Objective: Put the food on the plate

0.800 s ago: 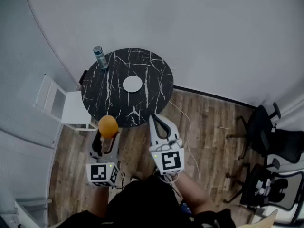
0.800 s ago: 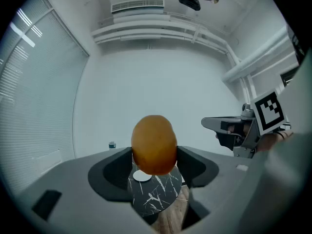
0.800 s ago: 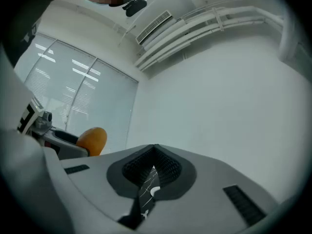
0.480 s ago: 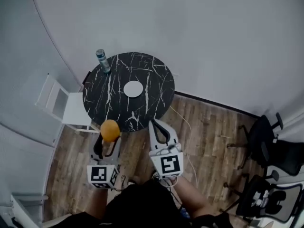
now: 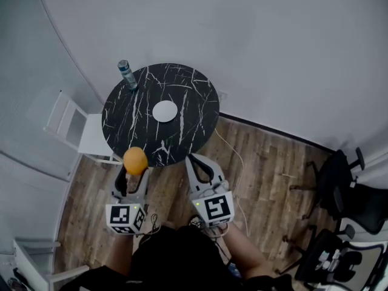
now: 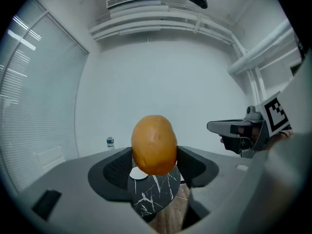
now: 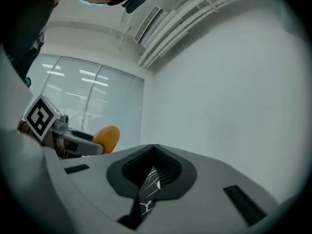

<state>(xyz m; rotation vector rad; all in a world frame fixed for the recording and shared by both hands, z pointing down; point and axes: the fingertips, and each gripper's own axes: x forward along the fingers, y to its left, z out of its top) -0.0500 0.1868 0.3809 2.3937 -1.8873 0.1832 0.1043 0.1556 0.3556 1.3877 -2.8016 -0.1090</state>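
A round orange food (image 5: 135, 160) is gripped between the jaws of my left gripper (image 5: 134, 166), held in the air over the wooden floor just short of the table's near edge. In the left gripper view the orange food (image 6: 154, 144) fills the gap between both pads. A small white plate (image 5: 165, 111) lies near the middle of the round black marble table (image 5: 197, 96); it also shows as the plate (image 6: 138, 174) behind the food. My right gripper (image 5: 195, 161) is shut and empty, beside the left one, its tips (image 7: 154, 147) meeting.
A water bottle (image 5: 127, 74) stands at the table's far left edge. A white chair (image 5: 76, 132) is at the table's left. Black office chairs (image 5: 345, 180) stand at the right. A cable (image 5: 233, 156) runs over the wooden floor.
Both grippers and the orange food stay almost where they were; the head view has only swayed a little, and the table has shifted slightly in the picture.
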